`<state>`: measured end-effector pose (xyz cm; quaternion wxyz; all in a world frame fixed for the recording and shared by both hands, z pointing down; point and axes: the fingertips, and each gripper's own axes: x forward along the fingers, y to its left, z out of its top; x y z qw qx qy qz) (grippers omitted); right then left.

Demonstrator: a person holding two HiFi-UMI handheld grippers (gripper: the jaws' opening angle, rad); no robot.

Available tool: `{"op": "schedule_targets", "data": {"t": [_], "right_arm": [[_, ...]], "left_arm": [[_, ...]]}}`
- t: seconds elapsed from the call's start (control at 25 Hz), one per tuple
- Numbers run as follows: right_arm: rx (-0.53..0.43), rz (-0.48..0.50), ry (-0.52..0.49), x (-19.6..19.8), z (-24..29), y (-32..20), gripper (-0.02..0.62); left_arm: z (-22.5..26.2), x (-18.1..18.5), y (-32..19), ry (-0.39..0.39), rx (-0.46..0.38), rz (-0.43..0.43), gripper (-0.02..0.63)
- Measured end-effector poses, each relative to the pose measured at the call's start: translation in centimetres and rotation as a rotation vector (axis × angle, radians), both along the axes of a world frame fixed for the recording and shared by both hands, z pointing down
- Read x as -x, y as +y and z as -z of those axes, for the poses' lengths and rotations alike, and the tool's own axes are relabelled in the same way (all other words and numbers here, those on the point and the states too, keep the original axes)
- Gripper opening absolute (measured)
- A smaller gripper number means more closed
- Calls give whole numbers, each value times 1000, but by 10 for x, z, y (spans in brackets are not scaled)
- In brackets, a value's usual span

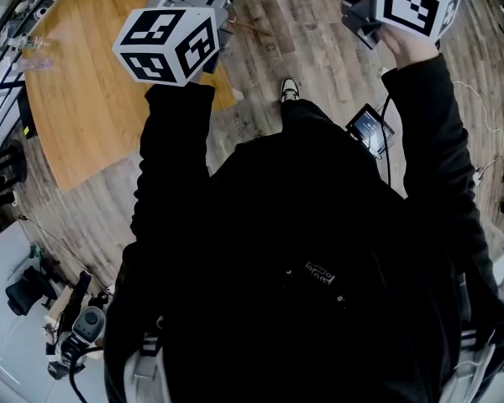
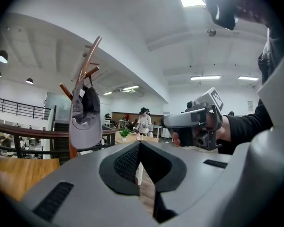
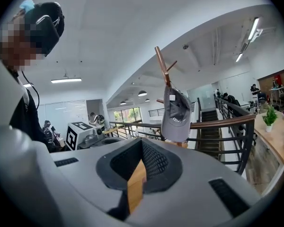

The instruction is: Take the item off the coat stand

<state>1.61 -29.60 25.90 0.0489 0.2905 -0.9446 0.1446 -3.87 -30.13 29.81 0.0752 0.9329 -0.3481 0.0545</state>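
- wooden table top [image 1: 84, 99]: nine to eleven o'clock in the head view, standing on a plank floor [image 1: 319, 32].
- left gripper [image 2: 140, 145]: jaws pressed together with nothing between them. Its marker cube [image 1: 168, 44] is at eleven o'clock in the head view, at the end of a black sleeve.
- grey baseball cap [image 2: 85, 122]: hangs on a peg of the wooden coat stand [image 2: 89, 60]. It is at ten o'clock in the left gripper view and at one o'clock in the right gripper view. In both views it is beyond the jaw tips, and neither gripper touches it.
- white shoe [image 1: 290, 89]: twelve o'clock in the head view, on the plank floor.
- small lit screen [image 1: 370, 130]: one o'clock in the head view, just beside the right sleeve.
- right gripper [image 3: 142, 145]: jaws pressed together and empty. It is at the top edge of the head view at one o'clock, and at three o'clock in the left gripper view, level with the left gripper.
- dark handrail [image 3: 227, 122]: three o'clock in the right gripper view, running behind the coat stand.
- potted plant [image 3: 270, 116]: three o'clock in the right gripper view, on a far table, well apart from the cap.
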Motion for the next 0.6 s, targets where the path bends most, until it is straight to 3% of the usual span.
{"op": "schedule_targets", "data": {"t": [0.32,0.6], "right_arm": [[-2,67,-7,-31,1,-81,15],[-1,112,-46,-46,-12,-137,15]], "left_arm": [[11,-36,-71,-9,-10,64,-2],[-3,-32,-154,-28,0,117,-2]]}}
